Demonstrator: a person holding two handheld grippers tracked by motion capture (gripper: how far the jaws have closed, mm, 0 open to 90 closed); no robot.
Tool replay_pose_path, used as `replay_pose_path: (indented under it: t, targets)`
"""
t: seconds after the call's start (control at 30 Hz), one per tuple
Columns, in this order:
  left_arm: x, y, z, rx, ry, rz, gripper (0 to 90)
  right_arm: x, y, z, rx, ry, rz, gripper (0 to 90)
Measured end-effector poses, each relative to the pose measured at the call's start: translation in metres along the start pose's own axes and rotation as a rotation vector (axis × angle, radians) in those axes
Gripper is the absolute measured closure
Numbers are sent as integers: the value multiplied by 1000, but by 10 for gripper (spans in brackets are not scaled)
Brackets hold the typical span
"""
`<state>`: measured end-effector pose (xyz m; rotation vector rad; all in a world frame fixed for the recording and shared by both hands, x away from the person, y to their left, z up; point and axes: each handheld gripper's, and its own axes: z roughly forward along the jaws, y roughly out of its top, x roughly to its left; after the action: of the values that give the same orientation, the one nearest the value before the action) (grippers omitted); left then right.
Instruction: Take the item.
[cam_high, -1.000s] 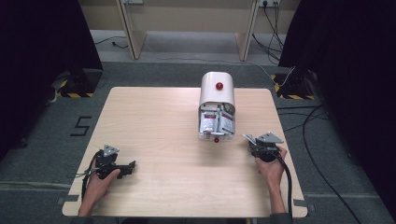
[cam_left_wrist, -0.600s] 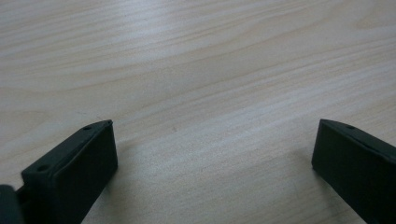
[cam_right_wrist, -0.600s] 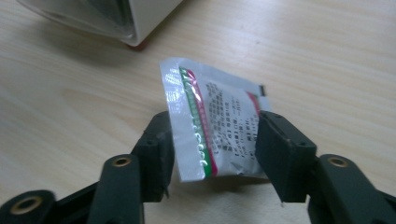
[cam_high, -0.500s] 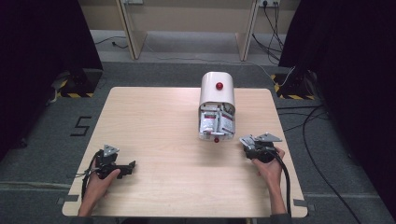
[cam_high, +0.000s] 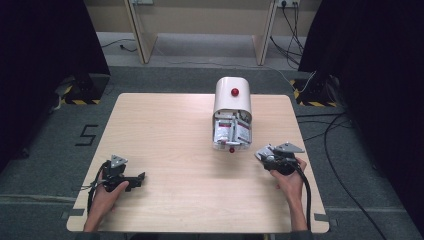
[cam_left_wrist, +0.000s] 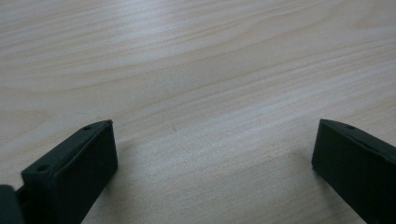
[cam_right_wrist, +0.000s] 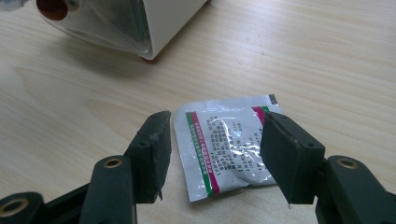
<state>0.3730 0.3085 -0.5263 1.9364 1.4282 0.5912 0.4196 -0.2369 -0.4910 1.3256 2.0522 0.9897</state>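
Right gripper (cam_right_wrist: 215, 140): near the right edge of the table (cam_high: 165, 130), held in the person's right hand (cam_high: 287, 177); its jaws have just been opening and stand apart on either side of the sachet, the pads off it.
Sachet (cam_right_wrist: 224, 144): a white packet with a green and red stripe and small print, lying flat on the table between the right gripper's jaws, just near-right of the dispenser.
Dispenser (cam_high: 233, 102): a white rounded box with a red knob on top, standing right of the table's middle; more packets show in its clear near-side opening.
Left gripper (cam_left_wrist: 212, 154): at the near-left of the table, low over bare wood, jaws wide with nothing between them.
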Motion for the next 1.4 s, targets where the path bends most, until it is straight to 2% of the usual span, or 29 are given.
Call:
replay_pose_path:
  t: [0.17,0.4,0.87,1.4]
  targets:
    - [0,0,0,1,0,1,0,2,1,-5,-13,9,8,410]
    - [0,0,0,1,0,1,0,4,3,-12,-30,-5,20,368]
    - [0,0,0,1,0,1,0,18,4,-22,-41,14,-5,330]
    - [0,0,0,0,0,1,0,27,-9,-34,-40,35,-12,313]
